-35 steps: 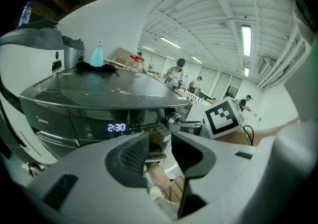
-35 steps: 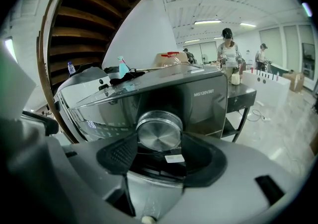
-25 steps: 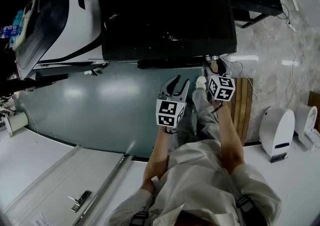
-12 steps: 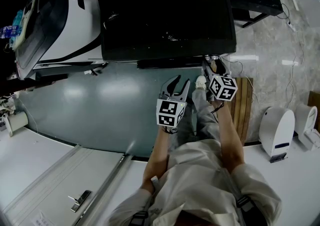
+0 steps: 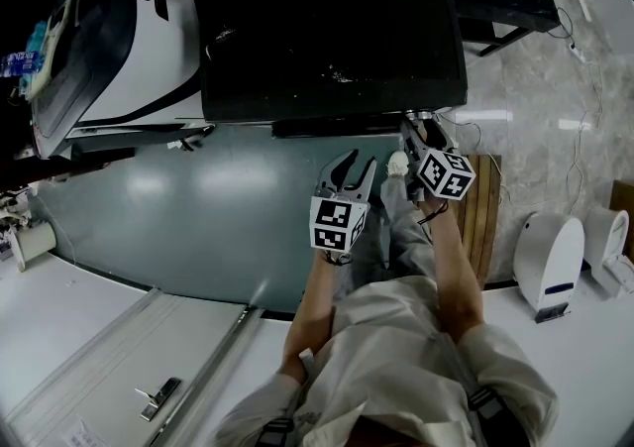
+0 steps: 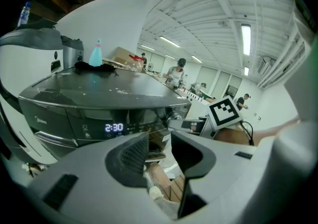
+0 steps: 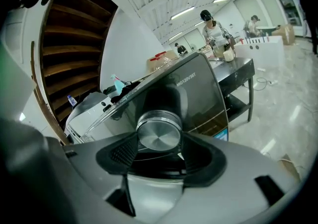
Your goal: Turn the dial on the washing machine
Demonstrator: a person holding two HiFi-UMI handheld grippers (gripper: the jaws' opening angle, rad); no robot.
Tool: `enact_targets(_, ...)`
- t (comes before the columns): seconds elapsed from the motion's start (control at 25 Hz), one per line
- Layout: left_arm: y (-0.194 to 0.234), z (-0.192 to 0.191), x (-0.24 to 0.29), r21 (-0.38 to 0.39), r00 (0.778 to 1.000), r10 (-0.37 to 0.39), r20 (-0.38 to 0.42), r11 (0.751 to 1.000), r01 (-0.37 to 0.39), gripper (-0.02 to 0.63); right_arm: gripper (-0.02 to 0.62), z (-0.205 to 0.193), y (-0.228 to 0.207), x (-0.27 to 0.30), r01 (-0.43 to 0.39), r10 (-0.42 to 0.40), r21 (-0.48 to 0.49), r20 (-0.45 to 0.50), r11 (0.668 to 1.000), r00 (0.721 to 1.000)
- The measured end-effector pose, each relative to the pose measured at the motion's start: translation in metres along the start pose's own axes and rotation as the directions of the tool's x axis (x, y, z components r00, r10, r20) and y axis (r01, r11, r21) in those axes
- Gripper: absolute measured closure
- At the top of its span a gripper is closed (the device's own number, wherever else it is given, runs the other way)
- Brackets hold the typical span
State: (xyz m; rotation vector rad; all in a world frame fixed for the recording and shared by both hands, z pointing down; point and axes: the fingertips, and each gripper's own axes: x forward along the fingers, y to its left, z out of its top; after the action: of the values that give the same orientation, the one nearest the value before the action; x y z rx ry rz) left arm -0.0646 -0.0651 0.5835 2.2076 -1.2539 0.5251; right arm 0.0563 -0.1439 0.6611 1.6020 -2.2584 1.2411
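Metal dial sits clamped in right gripper fingers; display reads 2:30.

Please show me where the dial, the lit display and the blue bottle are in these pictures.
dial [image 7: 159, 132]: right gripper view, middle of its metal face.
display [image 6: 114, 127]: left gripper view, on the lit digits.
bottle [image 6: 95, 56]: left gripper view, on its blue body.

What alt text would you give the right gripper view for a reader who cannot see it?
The right gripper grips the round silver dial on the dark washing machine, one jaw on each side. People work in the bright background.
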Motion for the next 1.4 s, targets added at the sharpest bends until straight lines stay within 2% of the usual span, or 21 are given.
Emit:
enact_targets(0.84,0.0006,0.0004,-0.0033,0.004,1.000,-0.002,0.000,1.000,0.002,0.459,0.325,-0.0001,-0.0014,-0.0014,-0.101,0.091,0.213,0.056,0.972,0.994)
enact_targets(1.12,0.0019,0.0019,-0.0039,0.004,1.000,-0.002,0.002,1.000,0.002,0.459,0.324,-0.0001,-0.0014,-0.0028,-0.108,0.095,0.254,0.064,0.961,0.993)
enact_targets(1.4,0.0018,0.0029,-0.0043,0.007,1.000,-0.009,0.006,1.000,0.008,0.459,0.316,-0.0021,-0.0025,-0.0013,-0.098,0.087,0.237,0.057,0.967,0.995)
